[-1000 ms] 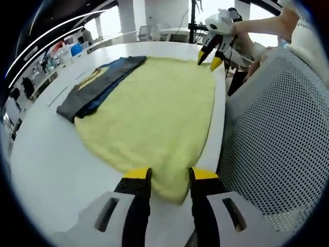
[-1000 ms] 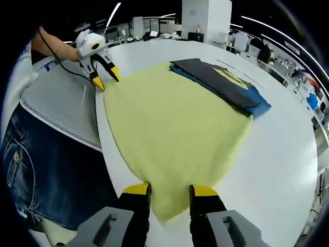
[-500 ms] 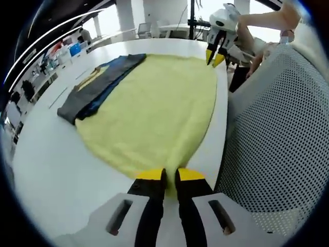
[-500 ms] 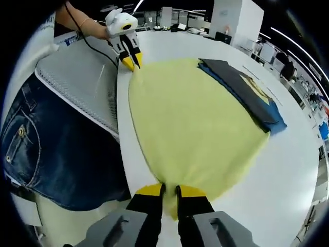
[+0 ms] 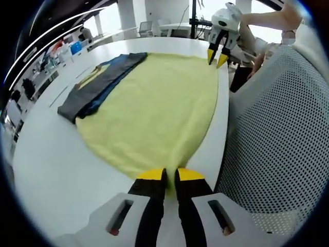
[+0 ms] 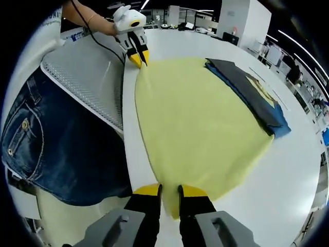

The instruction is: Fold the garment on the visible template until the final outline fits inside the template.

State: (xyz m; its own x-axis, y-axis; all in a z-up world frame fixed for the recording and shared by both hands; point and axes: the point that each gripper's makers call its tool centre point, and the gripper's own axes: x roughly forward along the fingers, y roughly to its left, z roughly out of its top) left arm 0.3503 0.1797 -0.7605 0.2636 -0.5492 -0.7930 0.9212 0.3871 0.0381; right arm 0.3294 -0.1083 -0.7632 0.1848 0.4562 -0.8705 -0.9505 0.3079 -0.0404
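The visible template cannot be made out in either view; the yellow garment [image 5: 154,108] covers the middle of the white counter [image 5: 46,170], spread flat with one edge running along the counter's near side. Beyond it lies a folded dark grey and blue garment [image 5: 95,85], touching the yellow one's far edge; its printed front is too small to read.

The left gripper [image 5: 165,175] has its fingers pressed together on a corner of the yellow garment, the cloth hidden between the yellow tips. The right gripper [image 6: 169,191] is likewise clamped on the opposite near corner.

A grey mesh chair back [image 5: 277,134] and blue jeans [image 6: 56,144] crowd the counter's edge. Behind stretches an open office with desks and ceiling strip lights.
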